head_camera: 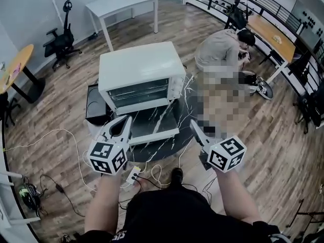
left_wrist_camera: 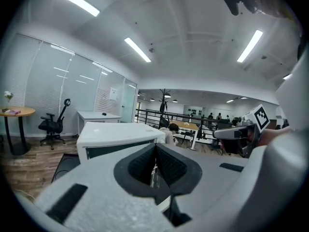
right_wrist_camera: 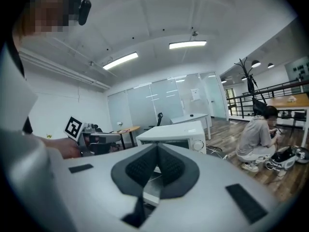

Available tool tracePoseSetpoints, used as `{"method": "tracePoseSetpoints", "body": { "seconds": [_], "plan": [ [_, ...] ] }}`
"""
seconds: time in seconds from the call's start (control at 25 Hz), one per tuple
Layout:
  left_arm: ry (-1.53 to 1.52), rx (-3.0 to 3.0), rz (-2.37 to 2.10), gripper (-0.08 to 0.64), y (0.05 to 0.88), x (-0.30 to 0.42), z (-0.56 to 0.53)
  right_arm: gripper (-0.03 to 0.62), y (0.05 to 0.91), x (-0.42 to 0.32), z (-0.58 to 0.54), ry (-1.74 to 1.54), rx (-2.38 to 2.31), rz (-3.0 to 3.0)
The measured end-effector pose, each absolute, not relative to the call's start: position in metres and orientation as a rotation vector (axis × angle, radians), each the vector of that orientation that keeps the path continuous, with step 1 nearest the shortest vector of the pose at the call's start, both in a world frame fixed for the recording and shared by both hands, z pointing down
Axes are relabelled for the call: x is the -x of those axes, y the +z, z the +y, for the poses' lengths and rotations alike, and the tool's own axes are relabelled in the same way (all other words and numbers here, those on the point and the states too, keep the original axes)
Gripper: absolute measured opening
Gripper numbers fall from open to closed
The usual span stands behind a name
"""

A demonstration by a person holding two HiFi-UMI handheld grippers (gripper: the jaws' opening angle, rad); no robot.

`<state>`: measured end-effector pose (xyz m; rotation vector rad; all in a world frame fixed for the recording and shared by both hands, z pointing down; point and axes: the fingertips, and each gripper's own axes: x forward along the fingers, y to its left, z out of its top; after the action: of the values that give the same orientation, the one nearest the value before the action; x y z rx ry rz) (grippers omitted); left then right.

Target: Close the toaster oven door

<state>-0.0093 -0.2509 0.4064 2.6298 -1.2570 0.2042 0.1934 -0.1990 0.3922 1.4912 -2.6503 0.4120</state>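
Observation:
A white toaster oven stands on a round dark marble table. Its glass door hangs open, lying flat toward me, with the pale handle edge nearest. My left gripper hovers at the door's left front corner, jaws shut and empty. At the door's right side my right gripper is also shut with nothing in it. The left gripper view looks over closed jaws at the oven. In the right gripper view the shut jaws point at the oven.
A person crouches on the floor right of the table. A black tray sits left of the oven. A power strip and cables lie on the wood floor by my feet. A white table and office chair stand behind.

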Motion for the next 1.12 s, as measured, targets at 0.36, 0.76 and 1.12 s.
{"method": "tracePoseSetpoints", "body": {
  "seconds": [0.36,0.76,1.12],
  "plan": [
    [0.304,-2.479,-1.372,0.009,0.444,-0.023,-0.249,0.005,0.426,-0.239,-0.239,0.516,-1.347,-2.703],
    [0.221,-2.378,-1.463,0.009,0.465,0.017,-0.256,0.006,0.449,-0.228,-0.246,0.534,-1.293,-2.635],
    [0.23,-2.323,-1.432,0.009,0.502,0.059,-0.235,0.006,0.473,-0.178,-0.232,0.574,-1.246,-2.535]
  ]
}}
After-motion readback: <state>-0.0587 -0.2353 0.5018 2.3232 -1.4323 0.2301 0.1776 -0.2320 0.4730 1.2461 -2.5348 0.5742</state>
